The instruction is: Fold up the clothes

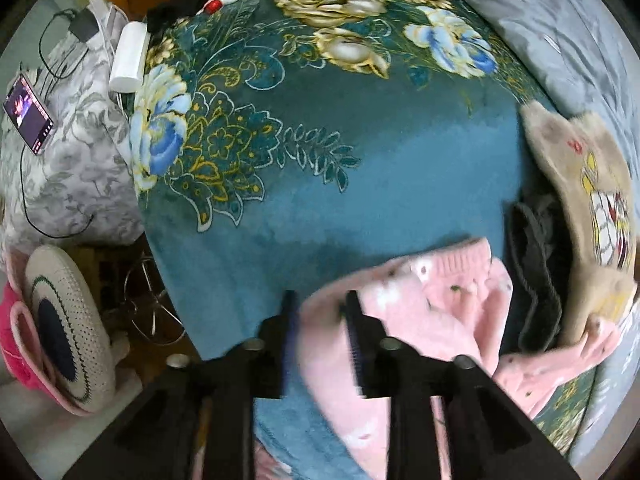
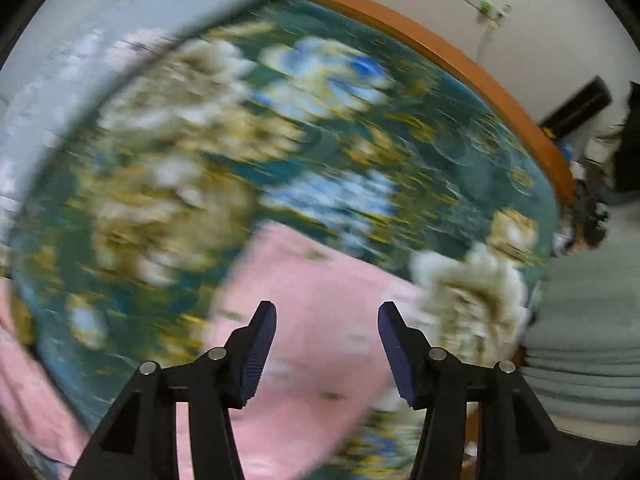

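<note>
From my left wrist I look straight down on the bed, spread with a teal floral blanket (image 1: 400,168). My left hand-held gripper (image 1: 320,300) hangs over the near edge of a pink garment (image 1: 432,312) that lies on the blanket at the lower right; its fingers stand a little apart, with the pink edge showing in the gap between them, and the blur keeps me from telling whether the pads press on the cloth. Just right of the pink garment lies a dark grey garment (image 1: 536,280), and over that a beige one (image 1: 592,216) with a cartoon print. A grey floral quilt (image 1: 560,24) runs along the top right. At the left edge a phone (image 1: 29,114) with a lit screen rests on a grey floral pillow (image 1: 72,168), a white cylinder (image 1: 129,56) beside it, and slippers (image 1: 64,324) sit on the floor below. From my right wrist everything is smeared by motion. My right hand-held gripper (image 2: 327,356) has its fingers well apart with nothing between them, hovering above the pink garment (image 2: 312,300), which lies flat on the blanket (image 2: 160,184). An orange wooden bed frame (image 2: 460,64) curves along the far side, against a pale wall (image 2: 400,0). A grey-green sleeve (image 2: 584,320) fills the right edge.
</note>
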Tool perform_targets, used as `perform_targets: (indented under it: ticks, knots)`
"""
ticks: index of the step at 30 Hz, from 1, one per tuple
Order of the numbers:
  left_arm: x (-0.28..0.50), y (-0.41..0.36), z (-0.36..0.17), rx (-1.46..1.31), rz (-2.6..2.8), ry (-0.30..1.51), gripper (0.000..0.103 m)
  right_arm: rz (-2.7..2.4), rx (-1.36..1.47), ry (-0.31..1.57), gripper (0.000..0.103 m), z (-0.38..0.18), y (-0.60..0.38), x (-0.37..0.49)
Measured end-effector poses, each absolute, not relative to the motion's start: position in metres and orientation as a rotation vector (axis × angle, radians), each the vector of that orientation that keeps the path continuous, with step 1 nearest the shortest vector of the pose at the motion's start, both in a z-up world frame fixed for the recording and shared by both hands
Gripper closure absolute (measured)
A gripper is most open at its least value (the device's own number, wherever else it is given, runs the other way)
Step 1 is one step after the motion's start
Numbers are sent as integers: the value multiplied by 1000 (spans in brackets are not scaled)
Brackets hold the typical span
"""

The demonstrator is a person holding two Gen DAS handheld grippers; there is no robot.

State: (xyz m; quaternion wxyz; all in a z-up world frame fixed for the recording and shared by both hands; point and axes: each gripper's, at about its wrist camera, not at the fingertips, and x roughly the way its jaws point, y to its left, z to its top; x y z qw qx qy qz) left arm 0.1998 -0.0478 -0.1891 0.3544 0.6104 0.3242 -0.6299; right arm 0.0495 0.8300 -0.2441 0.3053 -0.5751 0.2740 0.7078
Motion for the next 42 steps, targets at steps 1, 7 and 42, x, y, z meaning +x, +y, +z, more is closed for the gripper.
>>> perform_targets:
  ticks: [1,7,42]
  knots:
    - [196,-51,-190,1573,-1638,854,69,1924,-1546,758,46,-240,815,30]
    - [163,-60,-202,1584,-1670,973,61,2267,-1818,781,46,-229,671,-105]
    - [52,6,-368,1542,-1138,1666,55,1958,-1409,921,96,-216,809,-77]
